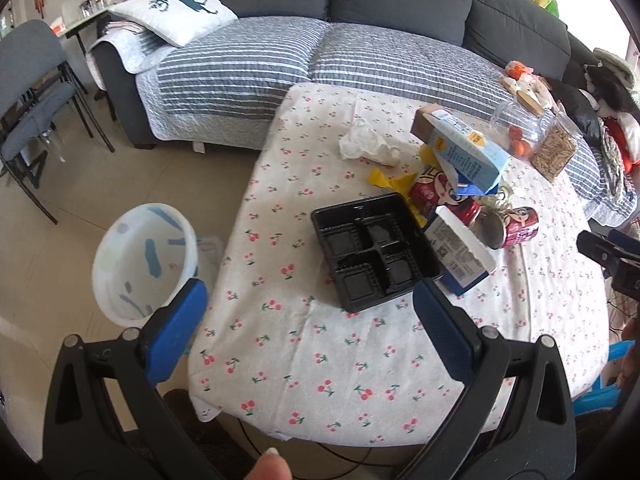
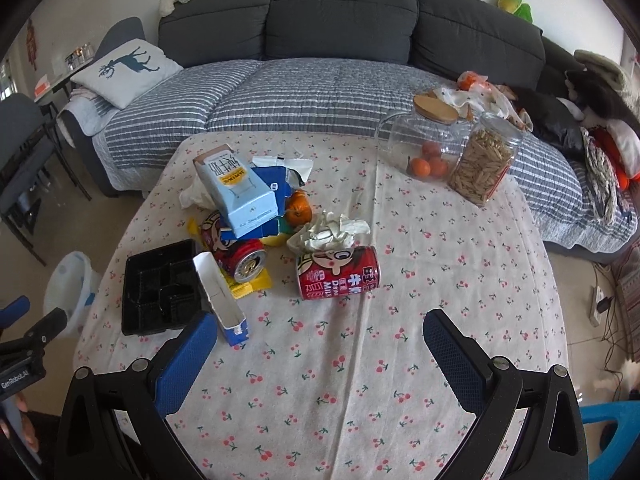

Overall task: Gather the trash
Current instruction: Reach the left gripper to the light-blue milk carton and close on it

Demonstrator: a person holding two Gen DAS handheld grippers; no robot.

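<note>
The trash lies in a loose pile on the table (image 2: pixel 460 280), which carries a cherry-print cloth. Landmark: the black tray (image 1: pixel 374 252), an empty compartment insert lying flat at the pile's near-left edge. Touching the tray's right side is a small open carton (image 1: pixel 460 252), tipped on its side. Just behind the tray, two red cans (image 2: pixel 338 272) lie on their sides, one beside a yellow wrapper (image 2: pixel 248 284). A pale blue box (image 2: pixel 240 192) rests tilted on top of the pile behind the tray. A crumpled tissue (image 1: pixel 366 144) lies farther behind the tray, apart from the pile. A white bin (image 1: pixel 146 264) stands on the floor left of the tray, off the table edge. The left gripper (image 1: pixel 310 328) hovers in front of the tray, fingers spread, holding nothing. The right gripper (image 2: pixel 320 352) hovers right of the tray, over bare cloth, fingers spread, holding nothing.
</note>
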